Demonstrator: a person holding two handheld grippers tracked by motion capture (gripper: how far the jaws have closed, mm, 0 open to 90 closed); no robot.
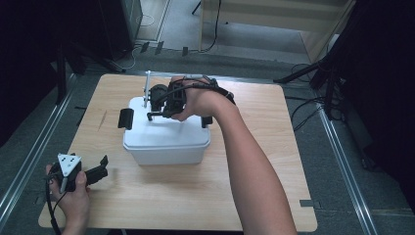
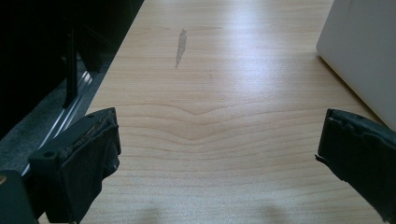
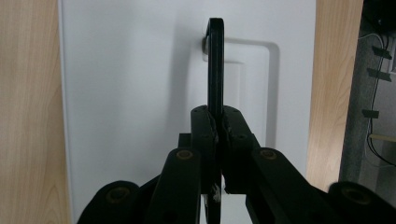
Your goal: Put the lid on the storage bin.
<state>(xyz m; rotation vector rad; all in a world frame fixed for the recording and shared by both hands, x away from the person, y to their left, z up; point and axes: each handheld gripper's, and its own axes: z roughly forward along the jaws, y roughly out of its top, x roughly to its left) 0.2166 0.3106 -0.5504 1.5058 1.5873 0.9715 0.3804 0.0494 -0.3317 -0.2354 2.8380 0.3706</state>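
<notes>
Dark floor with cables and tape marks surrounds a light wooden table (image 1: 254,186) that takes the middle of the high view. On the table, a little left of the centre of that frame, stands a white plastic box (image 1: 166,144) with a white lid (image 3: 135,93) and black clips on its short sides. The right gripper (image 1: 157,110) is above the lid, held by the right hand (image 1: 195,100), whose forearm comes up from the lower right of the frame. In the right gripper view the two black jaws are pressed together on the thin black handle (image 3: 215,65) of the lid, which stands upright from its recess and runs up the centre of the frame. The left gripper (image 1: 100,169) is at the lower left of the high view, near the table corner, well apart from the box. In the left gripper view its jaws stand wide apart with bare wood between them, and the box wall (image 2: 364,51) shows at the upper right.
</notes>
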